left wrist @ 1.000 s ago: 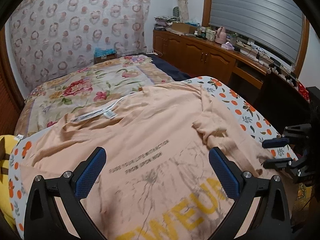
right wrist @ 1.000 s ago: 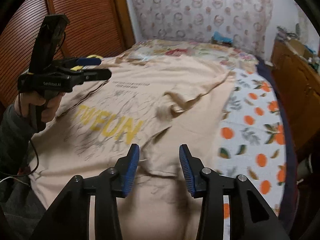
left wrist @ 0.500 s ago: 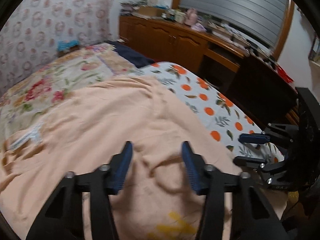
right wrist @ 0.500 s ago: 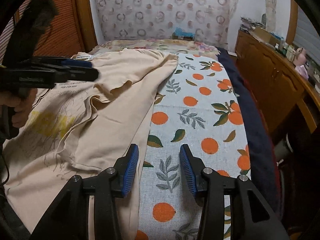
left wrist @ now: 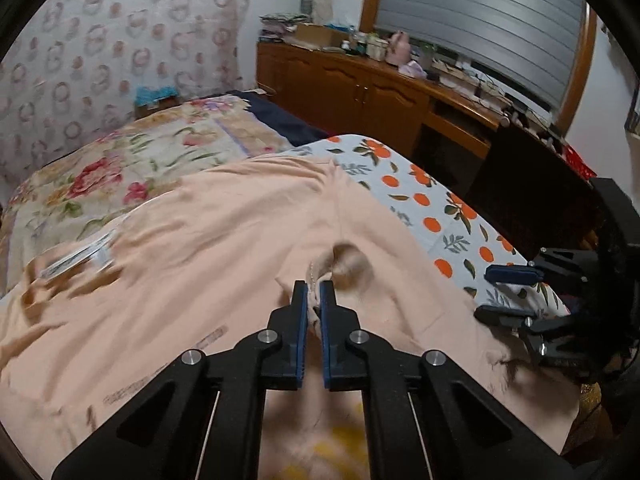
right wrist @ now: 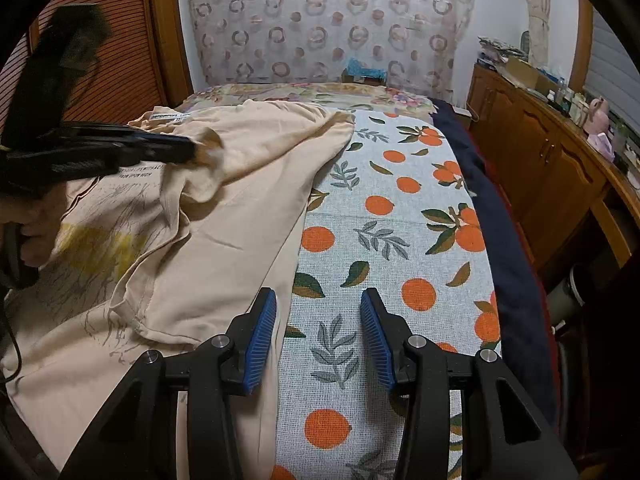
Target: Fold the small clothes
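Our left gripper [left wrist: 314, 292] has just closed, pinching a fold of the peach cotton T-shirt [left wrist: 208, 248]; our right gripper [right wrist: 319, 330] hangs spread over the orange-print sheet [right wrist: 400, 220] at the shirt's right edge.

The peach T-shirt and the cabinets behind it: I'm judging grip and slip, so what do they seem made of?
The peach T-shirt looks like thin, matte cotton jersey: it drapes and bunches in soft folds. The cabinets look like varnished wood, reddish-brown with a slight sheen.

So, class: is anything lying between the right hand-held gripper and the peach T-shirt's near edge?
Nothing visible. The right hand-held gripper, jaws open, sits over the orange-print sheet right beside the T-shirt hem.
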`<state>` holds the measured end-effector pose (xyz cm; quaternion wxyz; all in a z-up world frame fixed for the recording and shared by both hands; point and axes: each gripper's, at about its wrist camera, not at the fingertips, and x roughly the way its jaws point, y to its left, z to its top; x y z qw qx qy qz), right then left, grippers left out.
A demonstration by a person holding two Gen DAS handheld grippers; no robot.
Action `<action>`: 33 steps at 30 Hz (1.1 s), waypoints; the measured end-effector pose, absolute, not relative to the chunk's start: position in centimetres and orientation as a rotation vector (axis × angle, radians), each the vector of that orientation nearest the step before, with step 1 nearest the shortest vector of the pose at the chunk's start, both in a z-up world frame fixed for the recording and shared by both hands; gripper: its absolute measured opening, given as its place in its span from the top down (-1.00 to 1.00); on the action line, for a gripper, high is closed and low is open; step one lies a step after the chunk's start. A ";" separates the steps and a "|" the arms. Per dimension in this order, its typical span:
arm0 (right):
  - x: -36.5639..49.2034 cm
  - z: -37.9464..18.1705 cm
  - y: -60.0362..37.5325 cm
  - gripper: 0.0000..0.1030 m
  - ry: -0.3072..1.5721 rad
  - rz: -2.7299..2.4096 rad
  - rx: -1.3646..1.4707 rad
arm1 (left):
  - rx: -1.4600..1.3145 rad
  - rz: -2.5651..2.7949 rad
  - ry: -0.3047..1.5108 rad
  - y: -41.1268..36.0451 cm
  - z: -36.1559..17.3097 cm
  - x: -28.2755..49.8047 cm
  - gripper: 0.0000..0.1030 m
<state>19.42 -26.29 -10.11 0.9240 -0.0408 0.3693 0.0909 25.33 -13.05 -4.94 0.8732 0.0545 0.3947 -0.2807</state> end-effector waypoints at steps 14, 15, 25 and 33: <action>19.4 -9.6 -26.3 0.10 0.751 0.209 -0.082 | 0.076 -0.453 0.821 -7.8 -5.9 24.3 0.86; 19.4 -9.3 -26.1 0.10 0.746 0.238 -0.072 | 0.072 -0.451 0.818 -7.4 -5.8 24.2 0.82; 20.6 -8.5 -21.3 0.18 0.769 0.469 -0.055 | 0.054 -0.423 0.765 -4.2 -4.6 22.2 -0.57; 21.0 -9.8 -19.1 0.42 0.833 0.611 -0.027 | 0.051 -0.360 0.761 -1.2 -4.8 21.4 -0.57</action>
